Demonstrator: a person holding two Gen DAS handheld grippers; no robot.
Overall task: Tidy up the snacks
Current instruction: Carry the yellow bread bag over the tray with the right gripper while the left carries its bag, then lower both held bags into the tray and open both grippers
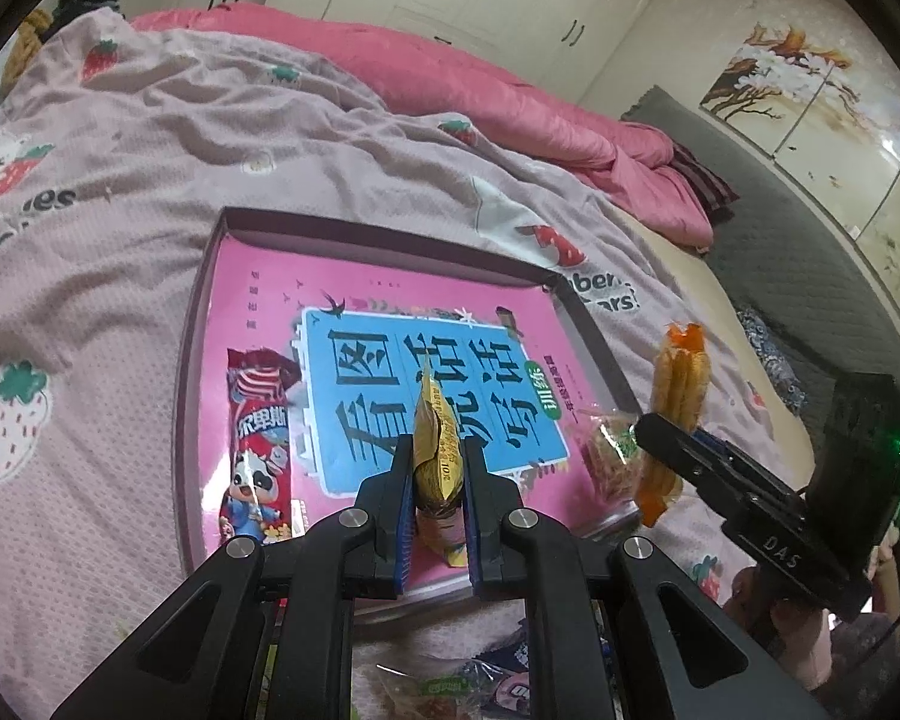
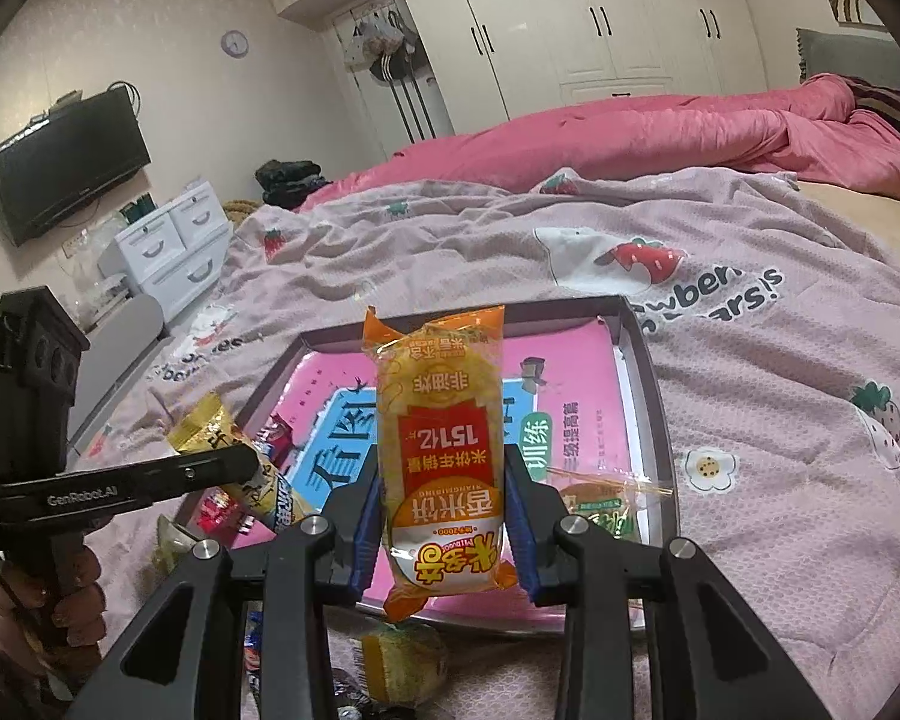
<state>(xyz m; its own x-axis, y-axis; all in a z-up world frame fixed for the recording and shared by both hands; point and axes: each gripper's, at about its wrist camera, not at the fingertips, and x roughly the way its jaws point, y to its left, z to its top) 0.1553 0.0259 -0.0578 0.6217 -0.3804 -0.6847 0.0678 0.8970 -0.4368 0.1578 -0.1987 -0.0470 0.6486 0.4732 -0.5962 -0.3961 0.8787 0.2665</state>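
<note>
The left gripper (image 1: 437,480) clamped a gold snack packet (image 1: 437,450) above the pink-lined tray (image 1: 594,330). The right gripper (image 2: 441,516) pinched an orange rice-cracker pack (image 2: 441,444) over the tray's near right edge.

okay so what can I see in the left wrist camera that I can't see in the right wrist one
Only the left wrist view shows the framed flower painting on the wall and the full red cow-print snack packet lying in the tray.

Only the right wrist view shows the wall-mounted TV, the white drawer unit and the round wall clock.

Both show the tray, the left hand-held gripper shut on a gold snack packet, and the right hand-held gripper shut on an orange rice cracker packet.
</note>
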